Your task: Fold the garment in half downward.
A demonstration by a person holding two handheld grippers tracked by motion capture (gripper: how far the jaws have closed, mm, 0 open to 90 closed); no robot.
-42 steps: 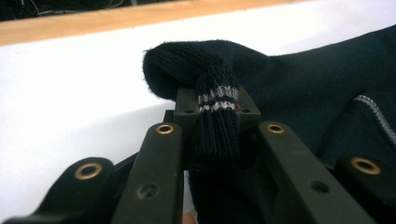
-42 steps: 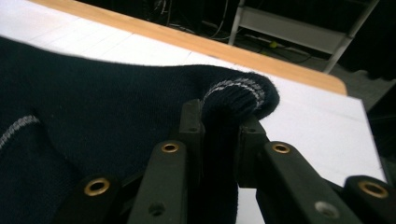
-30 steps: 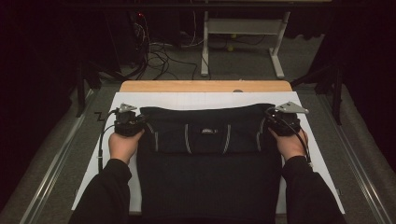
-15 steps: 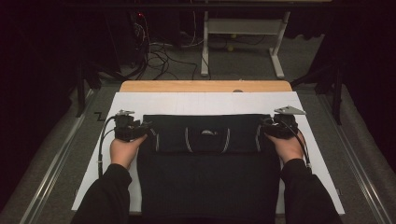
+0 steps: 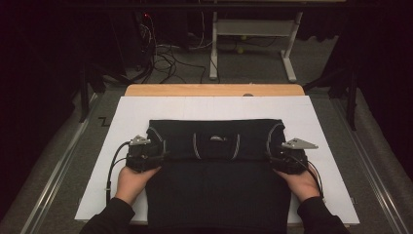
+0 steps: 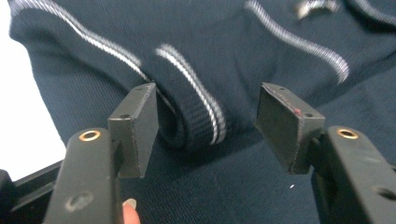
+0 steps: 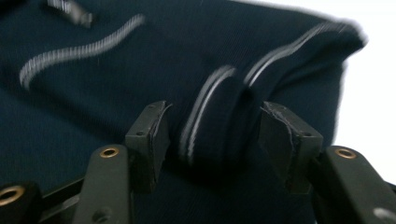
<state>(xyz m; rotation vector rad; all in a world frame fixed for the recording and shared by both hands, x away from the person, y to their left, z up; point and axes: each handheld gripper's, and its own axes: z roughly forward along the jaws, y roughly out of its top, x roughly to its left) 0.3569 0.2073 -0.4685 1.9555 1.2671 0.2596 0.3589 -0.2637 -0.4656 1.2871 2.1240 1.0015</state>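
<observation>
Dark navy knitted sweater with white stripes (image 5: 216, 170) lies on the white table sheet (image 5: 311, 122), upper part folded down over the body; further folds judged outstanding. Left gripper (image 5: 163, 155) and right gripper (image 5: 269, 158), jaws spread, straddle the striped cuffs (image 6: 196, 112) unpinched; right jaws just narrowing.

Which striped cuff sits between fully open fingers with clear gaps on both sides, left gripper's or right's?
The left gripper's: that dark navy knit sweater's white-striped cuff has gaps to both fingers; the right gripper's cuff nearly fills its gap.
</observation>
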